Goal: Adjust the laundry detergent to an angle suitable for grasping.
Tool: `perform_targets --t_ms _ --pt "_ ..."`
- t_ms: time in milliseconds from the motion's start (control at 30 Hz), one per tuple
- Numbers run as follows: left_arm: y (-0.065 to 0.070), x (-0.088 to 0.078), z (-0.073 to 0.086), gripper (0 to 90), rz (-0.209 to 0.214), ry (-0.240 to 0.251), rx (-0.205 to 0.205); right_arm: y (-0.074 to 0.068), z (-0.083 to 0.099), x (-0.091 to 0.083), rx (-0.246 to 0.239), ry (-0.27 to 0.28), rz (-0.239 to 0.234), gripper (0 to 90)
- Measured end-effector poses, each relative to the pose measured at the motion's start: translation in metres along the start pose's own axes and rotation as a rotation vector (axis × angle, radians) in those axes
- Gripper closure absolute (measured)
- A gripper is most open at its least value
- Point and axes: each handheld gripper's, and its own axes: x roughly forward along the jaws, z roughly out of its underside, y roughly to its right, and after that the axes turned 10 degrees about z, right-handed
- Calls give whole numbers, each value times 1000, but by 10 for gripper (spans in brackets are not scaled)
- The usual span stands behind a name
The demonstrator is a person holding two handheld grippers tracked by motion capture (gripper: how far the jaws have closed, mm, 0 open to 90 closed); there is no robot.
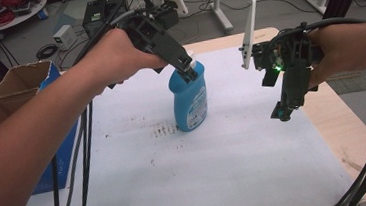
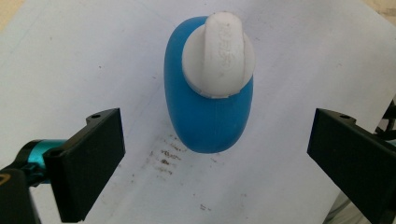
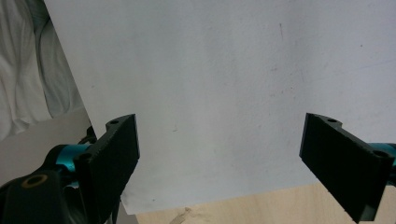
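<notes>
Table [image 1: 322,116]: pale wood top, bare along the edge to the right of the bottle and at its far corner; most of it lies under a white sheet.
White sheet [image 1: 225,154]: spread flat beneath the bottle and reaching well out on every side of it; a patch of small dark specks [image 1: 166,130] marks it just left of the bottle's base.
Cardboard box [image 1: 17,92]: open-topped, brown with a blue side, well to the left of the bottle at the sheet's edge.
Blue bottle [image 1: 189,100]: stands upright on the sheet near its middle, label facing the person; in the left gripper view [image 2: 208,112] it is seen from above, between the two jaws but apart from both.
White cap [image 2: 218,55]: sits on top of the bottle, with a raised ridge across it.
Left gripper [image 1: 188,68]: held in the person's left hand [image 1: 116,56], directly over the bottle's cap; jaws spread wide, holding nothing.
Right gripper [image 1: 282,112]: held in the person's right hand [image 1: 339,49], well to the right of the bottle and above the sheet's edge, pointing down; jaws spread wide, holding nothing.
</notes>
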Motion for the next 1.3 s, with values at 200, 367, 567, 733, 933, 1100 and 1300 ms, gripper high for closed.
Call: perform_targets --t_ms 200,367,567,733,933,1100,1300 --pt "1 1 -1 41 -6 19 -4 0 0 0 -1 -3 2 115" --pt "0 4 -2 41 0 36 -18 0 0 1 0 3 1 115" --pt "0 11 -6 41 0 33 -19 1 1 3 1 10 0 115" --pt "-3 18 -10 41 -2 30 -26 1 2 3 2 14 -4 115" --pt "-4 24 -13 41 -3 22 -28 1 3 2 6 13 -6 116" --pt "-5 29 -16 41 -7 18 -30 2 4 3 6 18 -6 116" --pt "-6 37 -19 41 -21 2 -36 2 4 3 3 18 -6 116"
